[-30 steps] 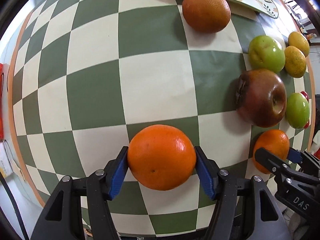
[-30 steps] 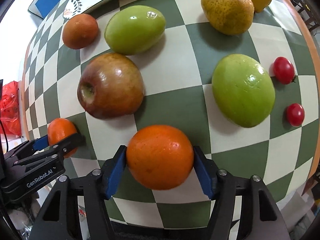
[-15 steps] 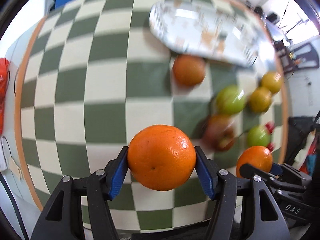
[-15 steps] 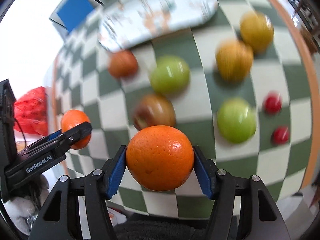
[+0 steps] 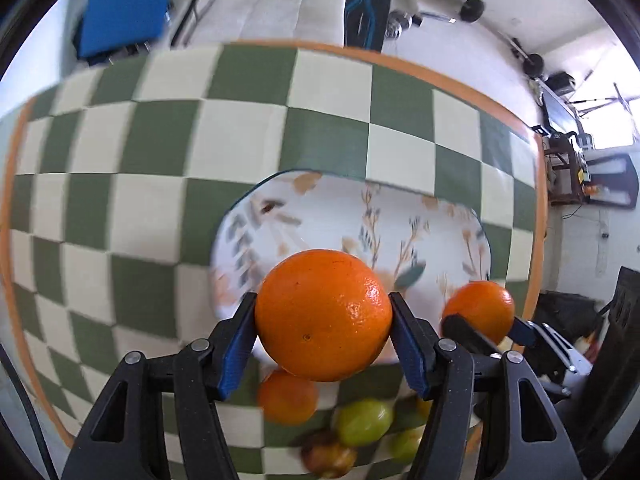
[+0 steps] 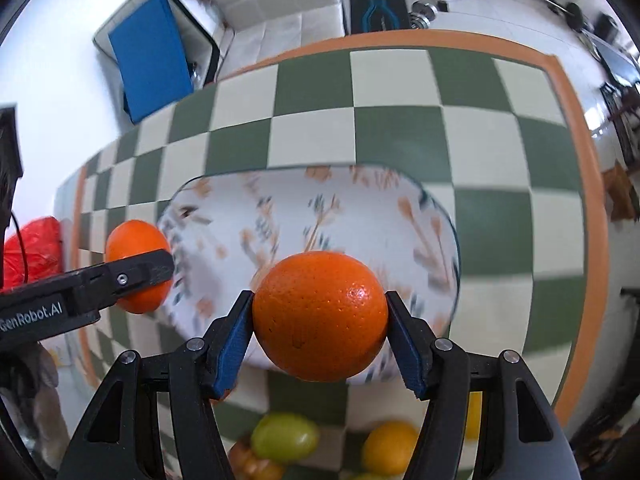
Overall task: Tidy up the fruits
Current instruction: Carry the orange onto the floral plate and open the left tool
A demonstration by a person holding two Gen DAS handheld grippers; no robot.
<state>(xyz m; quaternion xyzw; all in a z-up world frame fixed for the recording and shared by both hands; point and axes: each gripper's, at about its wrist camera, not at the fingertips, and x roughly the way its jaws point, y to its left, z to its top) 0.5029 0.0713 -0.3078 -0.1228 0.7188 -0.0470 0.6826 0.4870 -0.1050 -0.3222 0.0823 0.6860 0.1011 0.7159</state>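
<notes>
My left gripper point(image 5: 323, 334) is shut on an orange point(image 5: 323, 314), held in the air in front of a white patterned plate point(image 5: 352, 216) on the checkered table. My right gripper point(image 6: 320, 334) is shut on a second orange point(image 6: 320, 316), also raised before the same plate point(image 6: 360, 216). In the left wrist view the right gripper's orange point(image 5: 480, 310) shows at the right. In the right wrist view the left gripper's orange point(image 6: 136, 264) shows at the left edge of the plate. The plate's visible surface holds no fruit.
On the table below the grippers lie a smaller orange point(image 5: 287, 398), a green fruit point(image 5: 362, 422), a reddish apple point(image 5: 326, 456) and yellow citrus point(image 6: 386, 446). The green-and-cream checkered cloth point(image 5: 160, 140) has an orange border. A blue panel point(image 6: 154, 56) stands beyond the table.
Both grippers have lifted their oranges and swung toward the plate. The plate now fills the middle of both views and the loose fruit has dropped to the bottom edge.
</notes>
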